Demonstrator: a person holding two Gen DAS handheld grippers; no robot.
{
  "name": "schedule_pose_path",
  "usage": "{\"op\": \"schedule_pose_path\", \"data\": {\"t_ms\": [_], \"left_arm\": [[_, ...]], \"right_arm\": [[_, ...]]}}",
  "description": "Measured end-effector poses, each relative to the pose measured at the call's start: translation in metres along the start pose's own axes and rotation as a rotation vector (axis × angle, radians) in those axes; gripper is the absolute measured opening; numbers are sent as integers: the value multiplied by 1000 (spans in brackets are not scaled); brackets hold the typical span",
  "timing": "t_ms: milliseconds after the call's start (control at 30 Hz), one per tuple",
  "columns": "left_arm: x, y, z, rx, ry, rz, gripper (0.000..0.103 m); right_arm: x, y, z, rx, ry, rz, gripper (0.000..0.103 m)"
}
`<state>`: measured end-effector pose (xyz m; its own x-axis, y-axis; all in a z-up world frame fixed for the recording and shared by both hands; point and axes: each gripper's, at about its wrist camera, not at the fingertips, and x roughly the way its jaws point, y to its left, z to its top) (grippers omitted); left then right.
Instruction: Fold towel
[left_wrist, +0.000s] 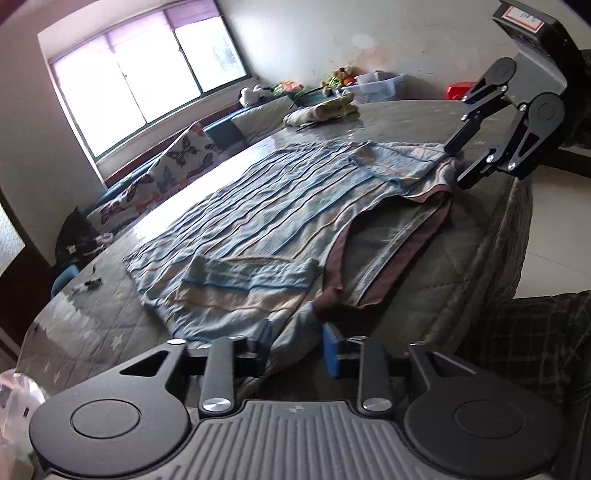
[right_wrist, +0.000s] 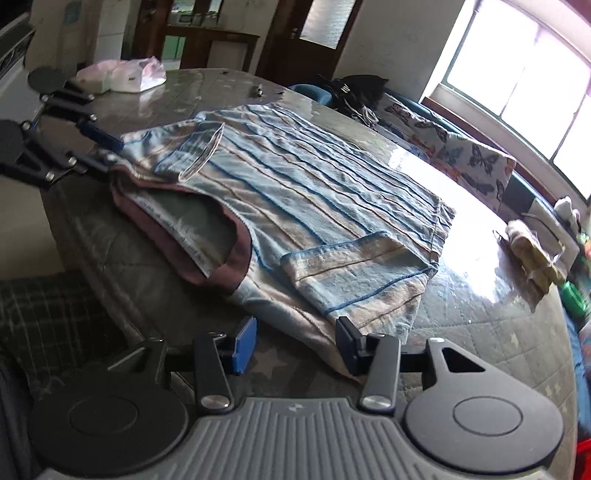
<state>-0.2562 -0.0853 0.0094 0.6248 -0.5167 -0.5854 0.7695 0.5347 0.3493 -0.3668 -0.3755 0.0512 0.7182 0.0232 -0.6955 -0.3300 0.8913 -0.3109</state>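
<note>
A blue towel with tan stripes (left_wrist: 266, 206) (right_wrist: 314, 192) is spread on the round quilted table (left_wrist: 461, 258) (right_wrist: 480, 332). Its near edge gapes, showing a grey inner face and a brown hem. Small flaps are turned over at both near corners. My left gripper (left_wrist: 297, 345) (right_wrist: 101, 151) straddles one near corner, its jaws narrowly apart with cloth between them. At the other near corner my right gripper (right_wrist: 297, 341) (left_wrist: 463, 160) stands open wider, and the towel's edge lies between its fingers.
A folded yellowish cloth (left_wrist: 325, 110) (right_wrist: 532, 251) lies at the table's far edge. A white plastic bag (right_wrist: 125, 75) sits on the table, with small dark bits (left_wrist: 88, 284) nearby. A sofa with butterfly cushions (left_wrist: 184, 151) runs under the window. A person's checked trouser leg (left_wrist: 535, 332) is beside the table.
</note>
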Motion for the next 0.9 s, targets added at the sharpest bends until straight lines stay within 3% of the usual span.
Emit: {"op": "schedule_pose_path", "data": {"t_ms": [100,167,433,833,900], "left_arm": [[0,2,3,-24,-20,6,11],[0,11,7,-75,-34,5,9],[16,57,31,-316,-51,-23,4],[39,90,34,-440,-11,-29,0],[40,90,31,-440,-2,-32,0]], "right_arm": [[2,3,1,-25,-18,0,53],[4,4,1,-41,-30,0,58],[17,0,7,-47,-73,15,59],[24,-14,1,-15,-103,-21,51],[26,-14,2,-14,-105,-24,39]]}}
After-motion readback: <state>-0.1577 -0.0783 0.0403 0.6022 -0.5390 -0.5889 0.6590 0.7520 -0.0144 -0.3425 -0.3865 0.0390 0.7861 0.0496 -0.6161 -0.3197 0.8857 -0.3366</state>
